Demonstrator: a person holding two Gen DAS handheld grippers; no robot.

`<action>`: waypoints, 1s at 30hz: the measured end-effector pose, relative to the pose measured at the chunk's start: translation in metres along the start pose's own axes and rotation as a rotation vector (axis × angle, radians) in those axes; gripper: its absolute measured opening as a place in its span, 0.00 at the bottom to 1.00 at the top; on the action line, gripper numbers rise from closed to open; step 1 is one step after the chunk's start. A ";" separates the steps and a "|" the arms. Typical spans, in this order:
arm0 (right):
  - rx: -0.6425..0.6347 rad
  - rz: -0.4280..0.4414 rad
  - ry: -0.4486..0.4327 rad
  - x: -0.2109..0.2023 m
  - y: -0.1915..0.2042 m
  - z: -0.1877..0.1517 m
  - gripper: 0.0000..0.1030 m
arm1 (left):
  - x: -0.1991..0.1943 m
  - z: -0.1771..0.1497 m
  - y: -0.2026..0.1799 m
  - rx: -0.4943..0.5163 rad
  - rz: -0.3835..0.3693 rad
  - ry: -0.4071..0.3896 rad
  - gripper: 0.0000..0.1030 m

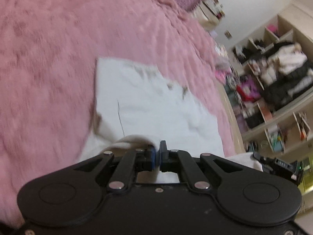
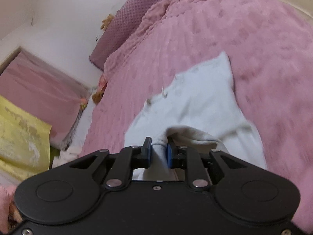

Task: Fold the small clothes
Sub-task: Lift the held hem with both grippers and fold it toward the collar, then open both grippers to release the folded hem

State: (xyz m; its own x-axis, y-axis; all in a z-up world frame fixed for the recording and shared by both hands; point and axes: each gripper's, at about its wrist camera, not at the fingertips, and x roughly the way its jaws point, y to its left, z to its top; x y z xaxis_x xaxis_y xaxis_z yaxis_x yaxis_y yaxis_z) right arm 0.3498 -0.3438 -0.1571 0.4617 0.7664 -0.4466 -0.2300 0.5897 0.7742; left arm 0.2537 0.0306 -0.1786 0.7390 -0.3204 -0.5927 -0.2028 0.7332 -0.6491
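A white garment (image 1: 152, 105) lies spread on the pink blanket (image 1: 49, 49) covering the bed. The left gripper (image 1: 157, 157) is pressed together on the garment's near edge. The right gripper (image 2: 158, 152) pinches a ribbed fold of the same garment (image 2: 195, 101), lifted off the blanket.

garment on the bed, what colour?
White garment, with a cream ribbed edge; clearest in the right wrist view.

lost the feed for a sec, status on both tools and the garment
Left tool shut on white garment edge. Right tool shut on its ribbed hem. Garment partly flat on pink blanket. Nothing in the way.
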 end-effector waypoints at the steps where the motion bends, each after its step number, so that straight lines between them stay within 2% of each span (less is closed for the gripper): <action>1: 0.001 -0.001 -0.007 0.010 0.001 0.011 0.12 | 0.003 0.011 0.001 0.001 0.006 -0.011 0.02; 4: -0.023 -0.041 -0.042 0.035 0.006 0.038 0.12 | 0.026 0.049 0.002 0.025 0.045 -0.034 0.02; 8: -0.018 -0.189 -0.125 0.072 -0.001 0.064 0.15 | 0.076 0.084 0.019 -0.005 0.096 0.010 0.03; 10: 0.006 -0.221 -0.139 0.092 -0.015 0.070 0.16 | 0.101 0.088 0.030 -0.023 0.151 0.037 0.03; 13: 0.053 -0.260 -0.140 0.116 -0.039 0.070 0.18 | 0.123 0.081 0.036 0.020 0.249 0.059 0.03; 16: 0.106 -0.269 -0.129 0.126 -0.059 0.069 0.21 | 0.133 0.073 0.038 0.027 0.281 0.062 0.10; 17: 0.122 -0.271 -0.114 0.127 -0.063 0.070 0.25 | 0.135 0.073 0.042 0.017 0.273 0.065 0.19; 19: 0.150 -0.265 -0.082 0.126 -0.066 0.075 0.48 | 0.138 0.074 0.049 -0.026 0.243 0.070 0.30; 20: 0.152 -0.250 -0.077 0.125 -0.064 0.077 0.50 | 0.138 0.076 0.051 -0.044 0.237 0.070 0.31; 21: 0.149 -0.239 -0.085 0.121 -0.061 0.079 0.55 | 0.137 0.077 0.051 -0.053 0.241 0.072 0.32; 22: 0.140 -0.245 -0.105 0.117 -0.058 0.081 0.67 | 0.135 0.079 0.050 -0.051 0.250 0.074 0.34; 24: 0.116 -0.301 -0.191 0.105 -0.048 0.084 0.76 | 0.127 0.084 0.047 -0.034 0.258 0.063 0.39; 25: 0.110 -0.309 -0.246 0.096 -0.044 0.085 0.76 | 0.121 0.087 0.046 -0.035 0.248 0.055 0.40; 27: 0.126 -0.230 -0.316 0.079 -0.041 0.087 0.76 | 0.105 0.097 0.050 -0.071 0.216 0.038 0.51; 29: 0.139 -0.181 -0.310 0.067 -0.035 0.090 0.76 | 0.084 0.106 0.059 -0.114 0.222 0.001 0.53; 30: 0.113 -0.200 -0.280 0.063 -0.029 0.091 0.76 | 0.076 0.112 0.060 -0.119 0.243 -0.014 0.53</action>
State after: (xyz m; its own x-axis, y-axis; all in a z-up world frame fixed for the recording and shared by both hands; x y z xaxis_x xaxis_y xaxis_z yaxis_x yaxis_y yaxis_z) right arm 0.4637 -0.3358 -0.1672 0.7085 0.5298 -0.4662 -0.0224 0.6772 0.7355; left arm 0.3695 0.1172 -0.2098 0.6681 -0.1341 -0.7319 -0.4491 0.7116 -0.5403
